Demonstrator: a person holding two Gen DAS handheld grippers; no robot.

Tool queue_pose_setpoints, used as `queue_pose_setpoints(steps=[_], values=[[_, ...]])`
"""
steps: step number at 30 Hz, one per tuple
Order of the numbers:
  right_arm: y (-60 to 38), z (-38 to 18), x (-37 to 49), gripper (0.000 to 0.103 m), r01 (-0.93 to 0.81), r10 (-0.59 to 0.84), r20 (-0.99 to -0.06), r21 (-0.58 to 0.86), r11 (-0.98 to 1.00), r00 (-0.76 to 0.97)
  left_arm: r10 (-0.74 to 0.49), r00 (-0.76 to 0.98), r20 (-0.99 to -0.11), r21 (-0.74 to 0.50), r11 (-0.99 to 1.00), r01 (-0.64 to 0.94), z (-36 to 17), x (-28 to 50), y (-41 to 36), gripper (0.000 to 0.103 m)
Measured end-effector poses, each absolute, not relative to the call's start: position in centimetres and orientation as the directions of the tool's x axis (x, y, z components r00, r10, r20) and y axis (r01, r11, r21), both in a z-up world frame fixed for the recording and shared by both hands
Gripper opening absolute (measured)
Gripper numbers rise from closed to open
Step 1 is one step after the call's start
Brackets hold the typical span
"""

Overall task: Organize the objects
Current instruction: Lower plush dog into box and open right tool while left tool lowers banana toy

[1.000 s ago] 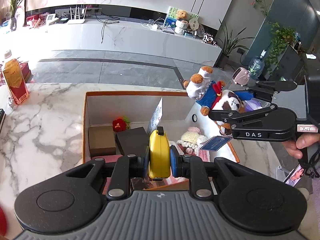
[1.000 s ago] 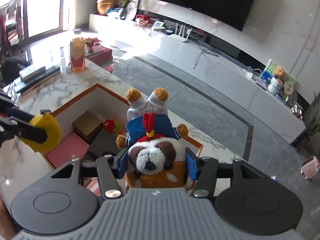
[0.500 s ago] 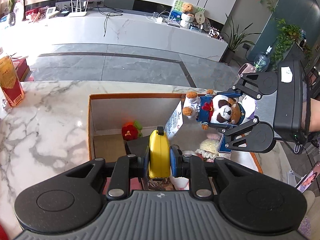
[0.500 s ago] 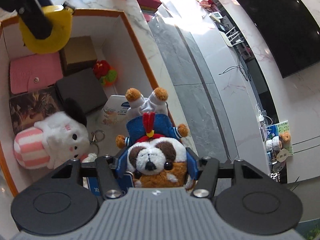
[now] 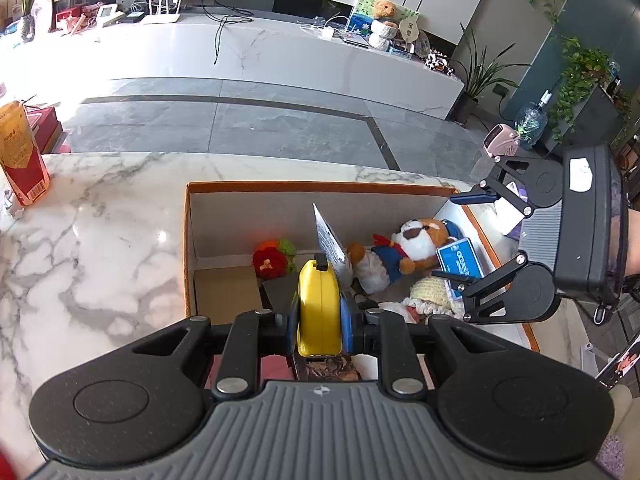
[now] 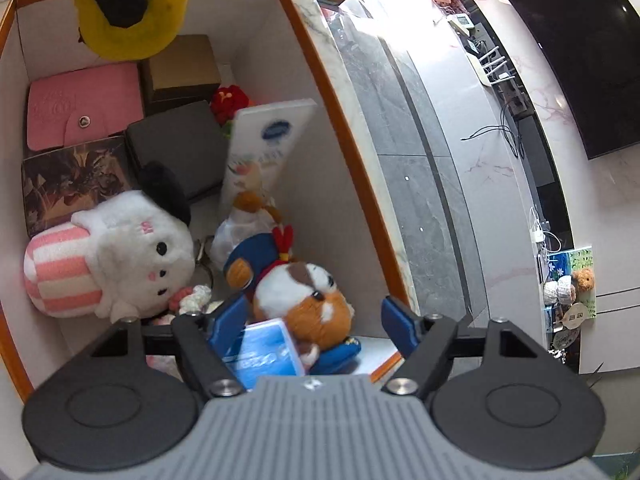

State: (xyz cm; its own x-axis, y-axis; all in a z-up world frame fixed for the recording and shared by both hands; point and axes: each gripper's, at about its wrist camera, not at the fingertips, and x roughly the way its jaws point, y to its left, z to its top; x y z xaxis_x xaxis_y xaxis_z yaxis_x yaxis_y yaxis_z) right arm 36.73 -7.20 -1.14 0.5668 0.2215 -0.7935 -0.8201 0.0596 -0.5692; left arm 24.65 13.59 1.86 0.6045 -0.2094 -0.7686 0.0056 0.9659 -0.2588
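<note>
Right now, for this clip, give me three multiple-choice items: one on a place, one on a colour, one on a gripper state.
1. Where does the dog plush lie?
A. in the box
B. on the marble counter
C. on the floor

2. What colour is the object in the left gripper?
A. green
B. yellow
C. white

3. How is the right gripper?
A. clamped on the plush
B. clamped on a card
C. jaws apart, gripping nothing

Answers: 1 A, it rests inside the orange-rimmed walls. 2 B, the yellow object sits between the blue pads. 3 C, the jaws are opening and neither pad presses the plush.
</note>
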Motion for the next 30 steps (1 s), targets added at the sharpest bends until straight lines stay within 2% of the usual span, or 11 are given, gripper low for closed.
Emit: queue_pose_setpoints(steps=[2, 5, 6, 9, 14, 18, 21, 25, 30], values=[[-7.7, -0.4, 37.1, 0.073, -0.832, 0.222, -0.802, -0.546, 0.103, 0.554, -0.208, 0.603, -0.77, -0.261, 0.965, 0.0, 1.7, 24.8, 13.8, 0.024], [-8.3, 0.2, 37.5, 0.047, -0.855, 0.227, -0.824, -0.496, 0.152, 0.518, -0.206, 0.601, -0.773, -0.263, 0.965, -0.009, 1.6, 25.0, 13.9, 0.024], [-8.4, 0.1, 37.6, 0.044, -0.854, 0.227, -0.823, -0.493, 0.167, 0.52, -0.206, 0.599, -0.774, -0.265, 0.964, -0.011, 1.5, 25.1, 14.0, 0.024], [-8.2, -0.7, 38.4, 0.023, -0.846, 0.212, -0.823, -0.485, 0.219, 0.527, -0.2, 0.597, -0.777, -0.261, 0.965, -0.016, 1.4, 25.2, 13.9, 0.024], [-7.6, -3.2, 39.4, 0.014, -0.847, 0.195, -0.839, -0.445, 0.291, 0.508, -0.174, 0.594, -0.785, -0.236, 0.971, -0.027, 1.2, 26.6, 14.1, 0.024], [-7.3, -4.5, 38.8, 0.014, -0.836, 0.186, -0.83, -0.466, 0.291, 0.527, -0.194, 0.584, -0.788, -0.256, 0.966, -0.024, 0.8, 28.7, 14.1, 0.024], [-7.6, -3.6, 38.3, 0.015, -0.824, 0.205, -0.816, -0.464, 0.326, 0.54, -0.175, 0.582, -0.795, -0.228, 0.974, -0.019, 0.2, 30.2, 13.5, 0.024], [-8.7, -2.1, 37.4, 0.015, -0.797, 0.229, -0.787, -0.47, 0.379, 0.573, -0.099, 0.576, -0.812, -0.114, 0.993, 0.01, -0.4, 31.5, 12.7, 0.024], [-9.7, -1.5, 36.5, 0.015, -0.792, 0.263, -0.771, -0.458, 0.403, 0.58, -0.005, 0.527, -0.85, 0.074, 0.989, 0.129, -1.7, 32.9, 12.1, 0.024]])
